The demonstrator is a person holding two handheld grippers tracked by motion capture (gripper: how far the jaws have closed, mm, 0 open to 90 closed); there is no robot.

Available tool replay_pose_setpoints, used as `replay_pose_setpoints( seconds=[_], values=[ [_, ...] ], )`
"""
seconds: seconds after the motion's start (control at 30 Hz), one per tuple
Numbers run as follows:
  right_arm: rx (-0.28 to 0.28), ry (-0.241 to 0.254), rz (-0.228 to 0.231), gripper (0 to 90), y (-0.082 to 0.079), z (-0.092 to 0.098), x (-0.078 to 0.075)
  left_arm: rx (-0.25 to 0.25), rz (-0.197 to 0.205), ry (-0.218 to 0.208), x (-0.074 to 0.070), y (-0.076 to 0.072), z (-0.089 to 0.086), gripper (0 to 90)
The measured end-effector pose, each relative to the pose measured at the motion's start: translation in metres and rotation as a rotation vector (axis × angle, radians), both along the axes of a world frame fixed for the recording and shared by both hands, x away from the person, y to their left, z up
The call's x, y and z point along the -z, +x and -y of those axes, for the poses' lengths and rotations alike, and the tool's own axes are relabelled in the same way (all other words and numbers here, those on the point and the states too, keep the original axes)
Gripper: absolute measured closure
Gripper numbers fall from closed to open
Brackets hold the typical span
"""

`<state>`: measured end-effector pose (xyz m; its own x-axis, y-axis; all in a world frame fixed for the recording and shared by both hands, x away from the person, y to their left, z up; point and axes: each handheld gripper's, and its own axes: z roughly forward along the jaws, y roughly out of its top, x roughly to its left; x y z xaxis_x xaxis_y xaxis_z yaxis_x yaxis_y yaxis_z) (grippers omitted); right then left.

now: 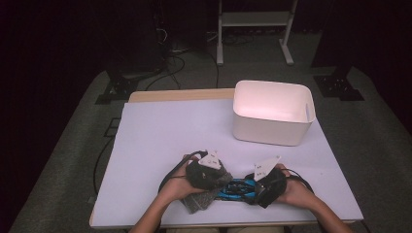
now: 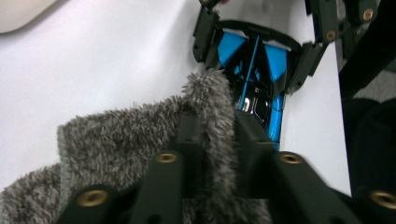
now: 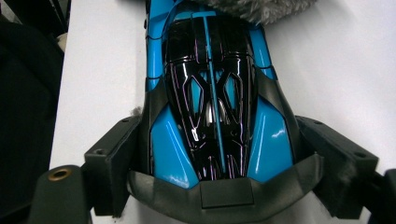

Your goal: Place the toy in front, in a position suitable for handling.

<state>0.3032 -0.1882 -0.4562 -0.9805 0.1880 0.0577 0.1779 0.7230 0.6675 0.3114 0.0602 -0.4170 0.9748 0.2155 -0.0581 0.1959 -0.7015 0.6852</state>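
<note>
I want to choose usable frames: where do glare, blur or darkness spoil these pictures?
High view: the white bin glows slightly overexposed and the room behind is nearly black. Left gripper view: its own jaws are soft and blurred at the bottom, though the grey cloth is fairly sharp. Right gripper view: bright reflections streak the blue toy car, and the left edge is dark.

White bin [image 1: 273,112] standing at about one o'clock on the lavender table top [image 1: 165,141], open side up, inside bare and lit pinkish. Strip of bare wood [image 1: 180,95] along the far edge at twelve o'clock. Beyond that, grey carpet [image 1: 73,145] all round. White metal frame [image 1: 255,29] on the floor at twelve o'clock, black stand feet [image 1: 116,90] at ten o'clock and [image 1: 337,85] at two o'clock. Loose black cables [image 1: 170,56] near eleven o'clock.
</note>
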Motion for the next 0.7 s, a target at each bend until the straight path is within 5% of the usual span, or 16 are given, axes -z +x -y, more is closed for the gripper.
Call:
replay_pose_setpoints(
  seconds=[0.1,0.23,0.47,0.6,0.7],
  values=[
    [0.001,-0.002,0.001,18.7,0.0,0.0,0.0,0.01,0.005,0.008,0.0,0.0,0.002,80.5],
    [-0.004,-0.005,0.011,18.9,0.0,0.0,0.0,0.065,-0.034,-0.06,-0.003,-0.004,0.011,80.8],
    [-0.004,-0.009,0.02,19.5,-0.001,-0.001,0.0,0.064,-0.04,-0.018,0.0,-0.005,0.008,81.3],
    [-0.025,-0.021,0.046,21.5,-0.003,-0.001,0.0,0.032,-0.036,0.037,0.003,-0.004,-0.014,81.3],
    [-0.03,-0.024,0.045,21.9,-0.003,-0.002,-0.001,0.0,-0.05,0.036,0.006,-0.001,-0.028,81.2]
  ],
)
